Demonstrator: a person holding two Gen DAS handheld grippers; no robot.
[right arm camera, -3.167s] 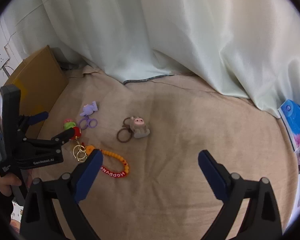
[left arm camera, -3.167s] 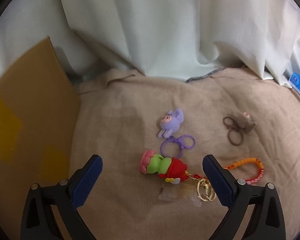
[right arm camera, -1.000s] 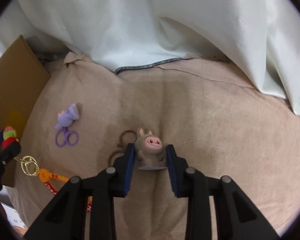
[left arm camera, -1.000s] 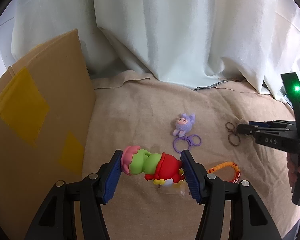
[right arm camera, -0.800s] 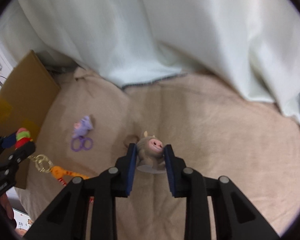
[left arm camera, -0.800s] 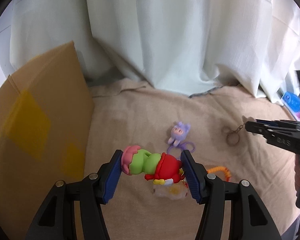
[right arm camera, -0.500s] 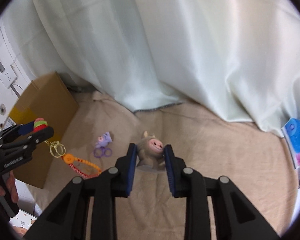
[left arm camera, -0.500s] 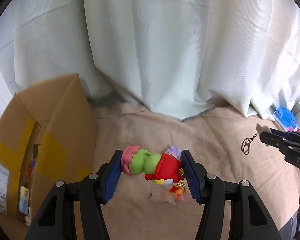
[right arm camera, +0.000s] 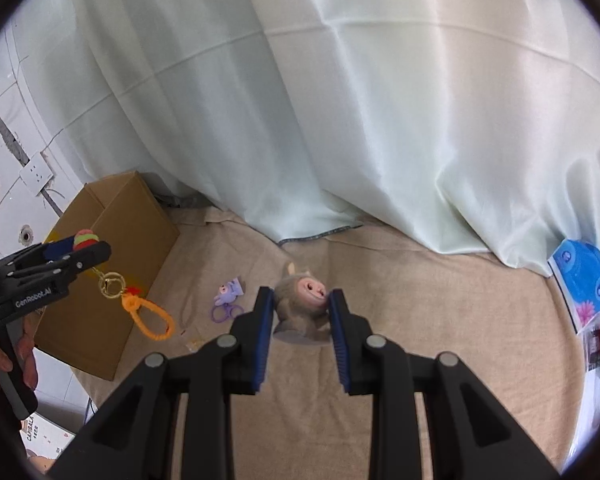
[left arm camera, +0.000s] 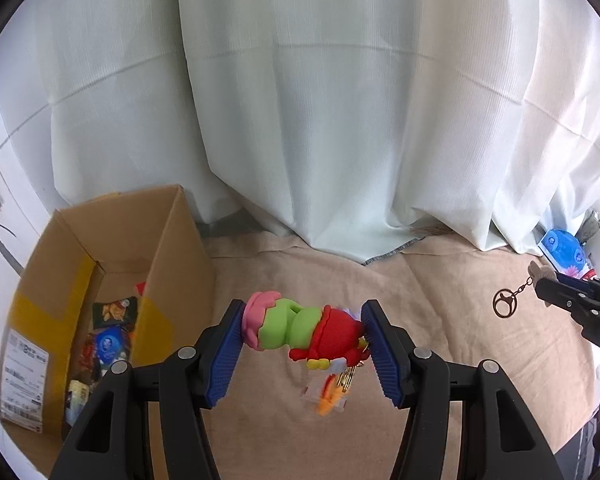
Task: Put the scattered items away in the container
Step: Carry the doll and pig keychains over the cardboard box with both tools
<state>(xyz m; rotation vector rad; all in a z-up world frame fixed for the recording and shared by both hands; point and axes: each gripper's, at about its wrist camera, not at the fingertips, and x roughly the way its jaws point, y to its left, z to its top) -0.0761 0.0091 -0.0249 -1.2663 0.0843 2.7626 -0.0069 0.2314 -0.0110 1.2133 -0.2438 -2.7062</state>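
My left gripper [left arm camera: 303, 338] is shut on a green-and-red doll keychain [left arm camera: 300, 332], held high above the beige cloth; its gold rings and orange bead strap [right arm camera: 150, 316] dangle below. My right gripper [right arm camera: 301, 312] is shut on a brown pig keychain [right arm camera: 303, 296], also lifted; its brown ring [left arm camera: 505, 303] hangs on a chain. The open cardboard box [left arm camera: 112, 280] stands at the left with several packets inside. A purple toy keychain [right arm camera: 229, 297] still lies on the cloth.
White curtains [left arm camera: 320, 120] hang behind the cloth-covered surface [right arm camera: 440, 304]. Blue tissue packs [right arm camera: 584, 276] and other packets lie at the right edge. A hand [right arm camera: 4, 360] holds the left gripper's handle. A wall socket [right arm camera: 36, 172] sits behind the box.
Both grippers have risen well above the cloth with their keychains. The left view now looks into the open box, and the orange strap has lifted off the cloth with the doll.
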